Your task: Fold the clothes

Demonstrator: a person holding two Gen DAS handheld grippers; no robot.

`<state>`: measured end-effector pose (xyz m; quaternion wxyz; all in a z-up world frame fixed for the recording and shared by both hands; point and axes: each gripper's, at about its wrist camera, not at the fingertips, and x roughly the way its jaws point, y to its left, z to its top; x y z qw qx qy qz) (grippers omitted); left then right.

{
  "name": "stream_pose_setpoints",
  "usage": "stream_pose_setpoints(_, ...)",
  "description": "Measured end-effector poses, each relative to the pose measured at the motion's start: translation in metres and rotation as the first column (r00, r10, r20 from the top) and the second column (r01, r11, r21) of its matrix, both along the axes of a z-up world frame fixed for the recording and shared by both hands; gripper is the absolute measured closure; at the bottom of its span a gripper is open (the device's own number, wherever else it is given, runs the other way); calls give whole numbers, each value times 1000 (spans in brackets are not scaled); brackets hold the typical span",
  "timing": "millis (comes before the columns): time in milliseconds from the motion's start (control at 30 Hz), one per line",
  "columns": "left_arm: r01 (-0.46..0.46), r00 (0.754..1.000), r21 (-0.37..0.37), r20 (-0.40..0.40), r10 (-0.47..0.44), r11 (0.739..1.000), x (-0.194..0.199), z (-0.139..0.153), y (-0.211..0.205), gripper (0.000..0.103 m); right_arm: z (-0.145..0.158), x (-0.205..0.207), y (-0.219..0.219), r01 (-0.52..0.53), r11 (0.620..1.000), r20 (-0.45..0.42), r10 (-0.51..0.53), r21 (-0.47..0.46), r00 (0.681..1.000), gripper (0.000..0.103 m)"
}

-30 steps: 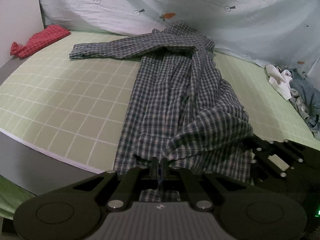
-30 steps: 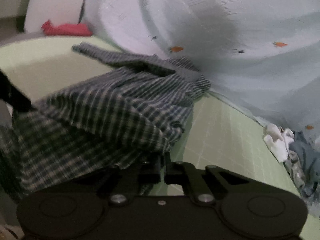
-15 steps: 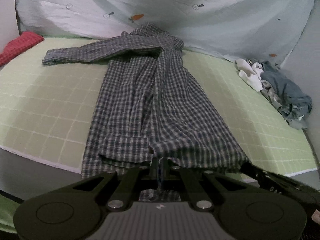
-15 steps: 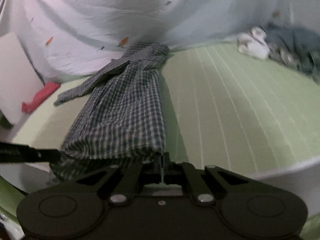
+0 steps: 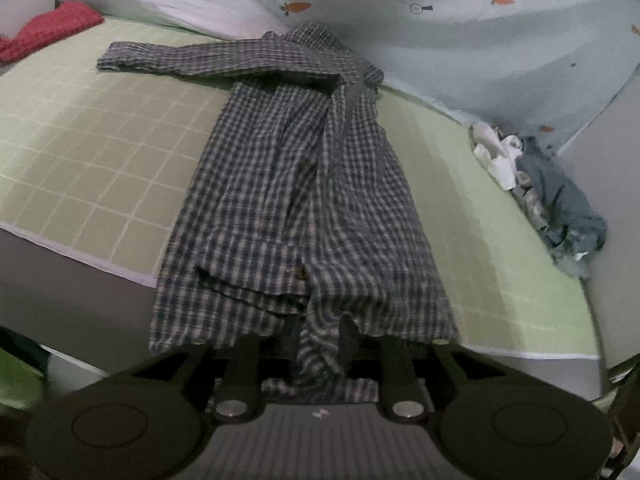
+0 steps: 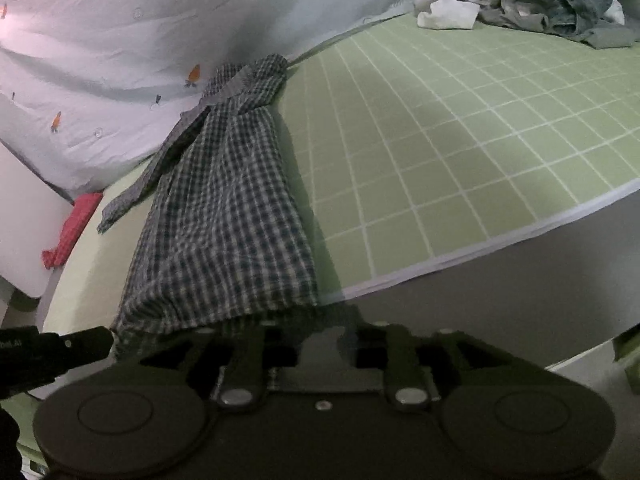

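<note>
My left hand-held gripper (image 5: 320,344) has its fingers spread apart, with a strip of the hem of the dark blue-and-white checked cotton shirt (image 5: 296,184) hanging loose between them, not pinched. My right hand-held gripper (image 6: 320,340) also stands with its fingers parted at the hem's right corner; I see no cloth clamped in it.

The shirt lies lengthwise on the bed with the pale green grid-patterned sheet (image 5: 80,152), its collar near the light blue carrot-print quilt (image 5: 440,40) at the far side and its hem draped over the near edge of the mattress. The body is drawn in narrow, with one side panel lying over the other, so I judge a lengthwise fold is in place. One sleeve reaches out flat to the left, toward the red waffle-textured cloth (image 5: 52,28) in the far corner; that sleeve is not tucked in.

As I read it, this shirt is partly folded: the sleeve wants bringing over the body, and the long strip wants folding across. A crumpled heap of white and grey-blue clothes (image 6: 540,0) sits on the right side of the bed, so more garments seem to remain.
</note>
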<state>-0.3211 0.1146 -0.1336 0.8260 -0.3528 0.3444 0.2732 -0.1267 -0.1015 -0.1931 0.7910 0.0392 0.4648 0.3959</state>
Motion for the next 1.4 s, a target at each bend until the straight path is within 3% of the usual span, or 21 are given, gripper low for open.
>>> stream_pose_setpoints(67, 7, 1000, -24, 5, -7, 1000, 4, -4, 2, 66, 0, -2, 1, -4, 1000, -11, 4, 16, 1000, 64)
stream_pose_setpoints(200, 7, 1000, -76, 3, -7, 997, 17, -19, 5, 64, -4, 2, 8, 19, 995, -98, -10, 95, 995, 51)
stream_pose_setpoints(267, 3, 1000, -122, 4, -3, 993, 22, -28, 8, 69, -11, 9, 6, 75, 985, -195, -44, 154, 980, 45)
stream_pose_setpoints(300, 6, 1000, -148, 7, -5, 989, 23, -32, 10, 78, -15, 13, 5, 105, 978, -242, -60, 179, 969, 44)
stream_pose_setpoints(333, 22, 999, -178, 27, -17, 984, 24, -34, 10, 101, -17, 17, 4, 125, 972, -274, -68, 197, 959, 45)
stream_pose_setpoints(367, 39, 998, -207, 50, -29, 978, 25, -35, 10, 101, -17, 19, 4, 129, 970, -284, -66, 208, 956, 50)
stream_pose_setpoints(433, 77, 990, -254, 131, -44, 964, 23, -32, 9, 101, -16, 25, 3, 135, 964, -305, -61, 229, 950, 88)
stream_pose_setpoints(467, 59, 991, -281, 132, -23, 958, 20, -36, 11, 101, -14, 27, 2, 137, 963, -305, -61, 233, 950, 92)
stream_pose_setpoints(767, -88, 980, -504, 111, 165, 859, -12, -74, 26, 100, 5, 29, -4, 121, 981, -177, -93, 154, 980, 94)
stream_pose_setpoints(833, -105, 993, -413, 7, 118, 905, -12, -75, 27, 99, 2, 26, 2, 109, 987, -181, -86, 121, 980, 90)
stream_pose_setpoints(867, -98, 995, -394, -12, 101, 914, -12, -73, 27, 99, 4, 23, 6, 99, 988, -166, -79, 115, 983, 88)
stream_pose_setpoints(1000, -78, 997, -405, -29, 73, 911, -7, -75, 24, 99, 9, 10, 25, 50, 994, -97, -41, 93, 994, 70)
stream_pose_setpoints(1100, -49, 998, -391, -65, 26, 919, 1, -78, 19, 99, 20, 0, 48, -36, 996, 8, 36, 81, 999, 63)
stream_pose_setpoints(1133, -37, 997, -383, -76, 8, 923, 3, -77, 16, 98, 22, -5, 57, -75, 995, 51, 72, 64, 996, 54)
stream_pose_setpoints(1167, -22, 997, -371, -77, -7, 928, 6, -74, 16, 94, 22, -10, 68, -115, 993, 94, 112, 29, 989, 48)
stream_pose_setpoints(1200, -9, 997, -357, -76, -20, 934, 7, -67, 17, 91, 18, -15, 78, -157, 987, 113, 160, -37, 981, 32)
stream_pose_setpoints(1233, 5, 997, -342, -75, -33, 940, 9, -60, 18, 83, 12, -19, 89, -201, 971, 104, 214, -128, 971, 24)
stream_pose_setpoints(1300, 23, 997, -300, -67, -45, 954, 10, -43, 23, 64, 3, -25, 101, -240, 940, 104, 271, -242, 957, 24)
stream_pose_setpoints(1367, 19, 998, -242, -51, -32, 970, 7, -25, 33, 43, 5, -29, 105, -262, 919, 120, 307, -294, 944, 23)
stream_pose_setpoints(1400, 5, 999, -211, -41, -14, 978, 6, -16, 40, 42, 9, -29, 107, -265, 915, 119, 312, -303, 942, 23)
